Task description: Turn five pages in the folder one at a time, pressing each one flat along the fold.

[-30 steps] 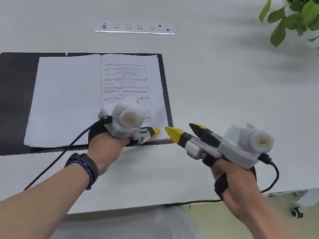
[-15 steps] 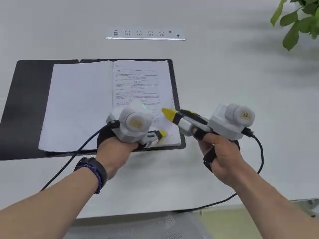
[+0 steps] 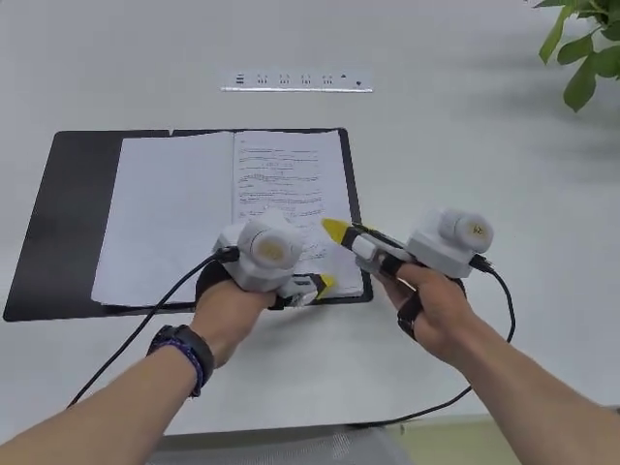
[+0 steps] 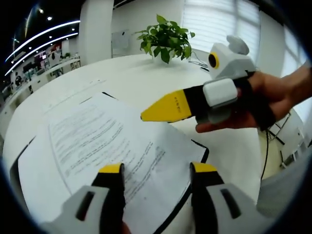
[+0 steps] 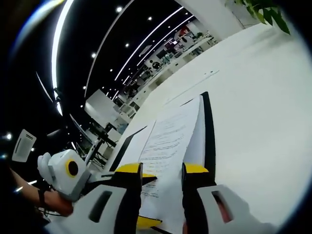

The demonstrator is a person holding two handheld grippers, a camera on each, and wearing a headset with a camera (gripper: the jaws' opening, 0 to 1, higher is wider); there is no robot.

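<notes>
Head view has the right gripper point(image 3: 336, 232), off the folder point(image 3: 58, 232) lying open on the table point(image 3: 484, 145) a second ago, now over its printed right page point(image 3: 288, 174), jaws narrowly parted and empty, beside the wider-open, empty left gripper point(image 3: 320, 286): a page pick-up looks imminent.

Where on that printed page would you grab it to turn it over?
Take the printed page by its free outer edge, near the lower corner, coming in from the right with the right hand-held gripper. That edge lies loose over the black folder, away from the fold; the inner edge is held at the middle.
</notes>
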